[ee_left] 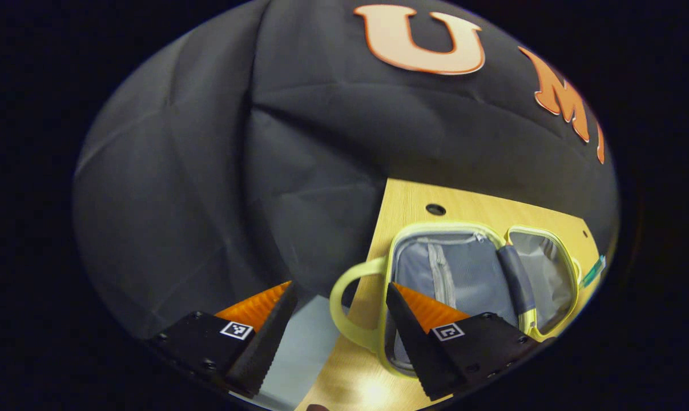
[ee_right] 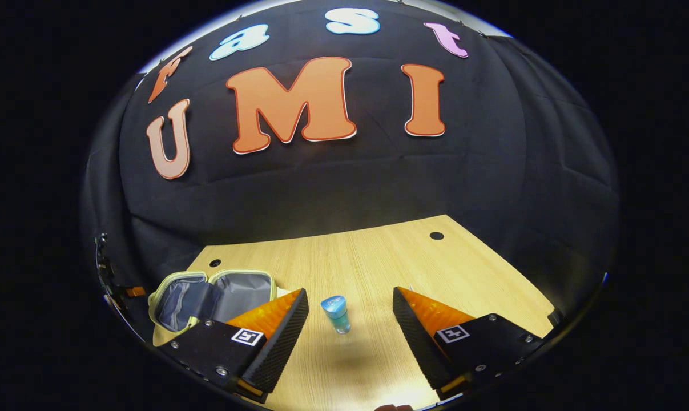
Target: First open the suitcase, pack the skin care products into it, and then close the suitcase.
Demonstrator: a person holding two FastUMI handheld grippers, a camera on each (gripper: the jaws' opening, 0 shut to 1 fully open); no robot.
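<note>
Right gripper (ee_right: 350,311) around bottle (ee_right: 337,313)

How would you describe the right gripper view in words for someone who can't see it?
A small bottle with a blue cap stands upright on a light wooden table, framed between the open fingers of the right tool and untouched by them. To the left, at the table's edge, a small suitcase with pale green trim lies open, showing its grey lining.

right tool (ee_right: 350,337) agape | bottle (ee_right: 337,313) upright between fingers | suitcase (ee_right: 213,297) open
</note>
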